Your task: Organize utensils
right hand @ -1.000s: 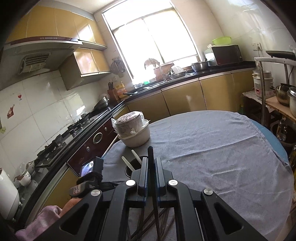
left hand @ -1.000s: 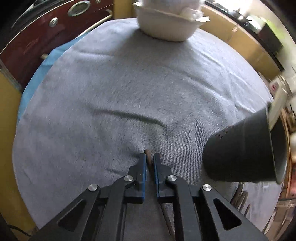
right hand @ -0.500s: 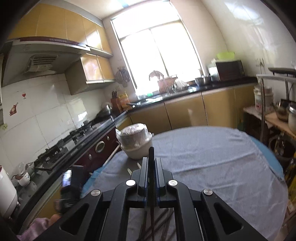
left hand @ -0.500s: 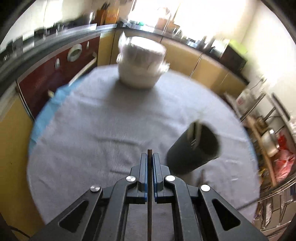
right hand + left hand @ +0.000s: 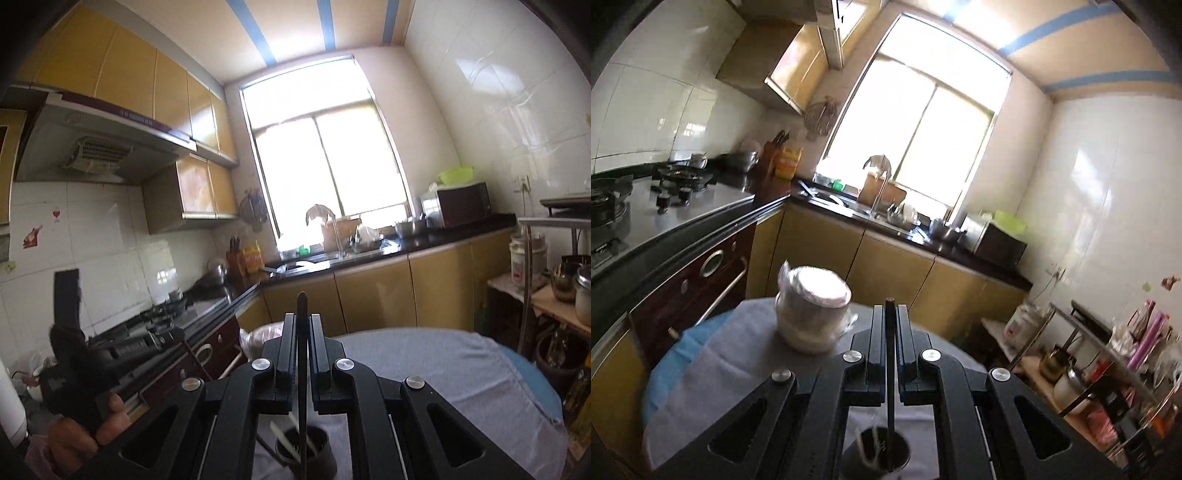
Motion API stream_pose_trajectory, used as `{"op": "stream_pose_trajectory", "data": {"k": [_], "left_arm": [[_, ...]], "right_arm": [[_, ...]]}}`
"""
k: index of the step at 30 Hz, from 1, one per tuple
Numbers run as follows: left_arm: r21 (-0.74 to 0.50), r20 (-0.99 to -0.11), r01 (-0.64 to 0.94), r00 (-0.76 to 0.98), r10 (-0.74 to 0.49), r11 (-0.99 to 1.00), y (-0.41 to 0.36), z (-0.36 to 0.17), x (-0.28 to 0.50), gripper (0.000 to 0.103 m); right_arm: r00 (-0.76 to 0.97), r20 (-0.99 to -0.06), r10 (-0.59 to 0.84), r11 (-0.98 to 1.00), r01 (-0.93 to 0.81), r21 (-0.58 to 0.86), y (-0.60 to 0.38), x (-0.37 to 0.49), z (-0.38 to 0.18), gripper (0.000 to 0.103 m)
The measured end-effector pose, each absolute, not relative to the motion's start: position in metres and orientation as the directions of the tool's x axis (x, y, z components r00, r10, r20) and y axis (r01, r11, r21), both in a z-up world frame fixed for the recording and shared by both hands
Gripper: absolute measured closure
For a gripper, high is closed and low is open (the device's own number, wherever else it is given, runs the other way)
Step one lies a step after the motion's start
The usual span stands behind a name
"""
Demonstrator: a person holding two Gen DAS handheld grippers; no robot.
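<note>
Both tongs grip a single dark chopstick each, and both hold it nearly upright above the same dark holder cup, which reads as the reason for the pose: a stick dropped point-down goes straight into the mouth of the cup.

In the left wrist view the left tongs (image 5: 890, 314) are closed tight on a thin dark chopstick (image 5: 889, 369) that runs from just above the fingertips, in the middle of the frame, down to the bottom centre. Its lower end sits over or just inside the holder cup (image 5: 875, 456); whether it touches the bottom cannot be told. A few pale utensils already stand in that cup.

In the right wrist view the right tongs (image 5: 302, 321) are likewise clamped on a second dark chopstick (image 5: 302, 387), its top poking above the fingertips and its lower part crossing the cup (image 5: 306, 458) at bottom centre, where pale sticks lean against the rim. At lower left of this frame the person's hand (image 5: 85, 432) holds the other tool.

The cup stands on the grey cloth of the round worktop (image 5: 443, 369). A white wrapped pot (image 5: 812, 310) sits farther back, left of centre, well apart from the cup and out of the way.

My judgement: both sticks are at the release step.
</note>
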State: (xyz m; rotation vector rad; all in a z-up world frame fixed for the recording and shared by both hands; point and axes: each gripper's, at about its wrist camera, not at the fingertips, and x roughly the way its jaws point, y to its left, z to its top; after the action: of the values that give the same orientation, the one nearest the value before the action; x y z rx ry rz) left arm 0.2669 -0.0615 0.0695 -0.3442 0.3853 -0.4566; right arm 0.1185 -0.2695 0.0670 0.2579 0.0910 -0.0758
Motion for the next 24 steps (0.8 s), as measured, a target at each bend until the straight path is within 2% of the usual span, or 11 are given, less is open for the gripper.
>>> {"op": "stream_pose_trajectory", "data": {"k": [7, 10, 16, 18, 19, 20, 21, 22, 23, 24], "left_arm": [[-0.391, -0.325, 0.341, 0.818, -0.475, 0.855, -0.08, 0.044, 0.288, 0.098], [-0.367, -0.376, 0.323, 0.806, -0.457, 0.872, -0.086, 0.022, 0.294, 0.098], [-0.365, -0.458, 0.329, 0.751, -0.476, 0.871, -0.086, -0.006, 0.297, 0.098], [-0.354, -0.481, 0.337, 0.735, -0.479, 0.873, -0.084, -0.012, 0.292, 0.098], [-0.35, -0.491, 0.339, 0.727, -0.48, 0.873, -0.082, -0.014, 0.288, 0.098], [-0.344, -0.495, 0.343, 0.725, -0.479, 0.874, -0.079, -0.016, 0.283, 0.098], [-0.328, -0.497, 0.345, 0.729, -0.471, 0.879, -0.076, -0.018, 0.275, 0.095], [-0.311, -0.499, 0.343, 0.735, -0.459, 0.886, -0.073, -0.019, 0.267, 0.087], [-0.298, -0.5, 0.341, 0.74, -0.45, 0.892, -0.069, -0.021, 0.259, 0.08], [-0.288, -0.498, 0.34, 0.746, -0.443, 0.895, -0.064, -0.023, 0.249, 0.066]], "right_arm": [[0.993, -0.073, -0.091, 0.97, 0.105, 0.221, -0.263, 0.155, 0.065, 0.097], [0.988, -0.123, -0.092, 0.968, 0.118, 0.222, -0.266, 0.179, 0.045, 0.097], [0.957, -0.286, -0.047, 0.95, 0.132, 0.284, -0.28, 0.209, -0.005, 0.096], [0.953, -0.303, -0.02, 0.937, 0.124, 0.327, -0.29, 0.207, -0.011, 0.096], [0.948, -0.317, -0.006, 0.929, 0.122, 0.349, -0.295, 0.205, -0.013, 0.092], [0.944, -0.33, 0.0, 0.923, 0.127, 0.363, -0.299, 0.203, -0.015, 0.081], [0.942, -0.336, 0.001, 0.918, 0.132, 0.373, -0.302, 0.198, -0.015, 0.074], [0.942, -0.337, -0.002, 0.91, 0.142, 0.39, -0.308, 0.19, -0.019, 0.062], [0.943, -0.332, -0.009, 0.904, 0.149, 0.4, -0.313, 0.184, -0.017, 0.055], [0.945, -0.326, -0.019, 0.899, 0.158, 0.407, -0.316, 0.175, -0.017, 0.052]]}}
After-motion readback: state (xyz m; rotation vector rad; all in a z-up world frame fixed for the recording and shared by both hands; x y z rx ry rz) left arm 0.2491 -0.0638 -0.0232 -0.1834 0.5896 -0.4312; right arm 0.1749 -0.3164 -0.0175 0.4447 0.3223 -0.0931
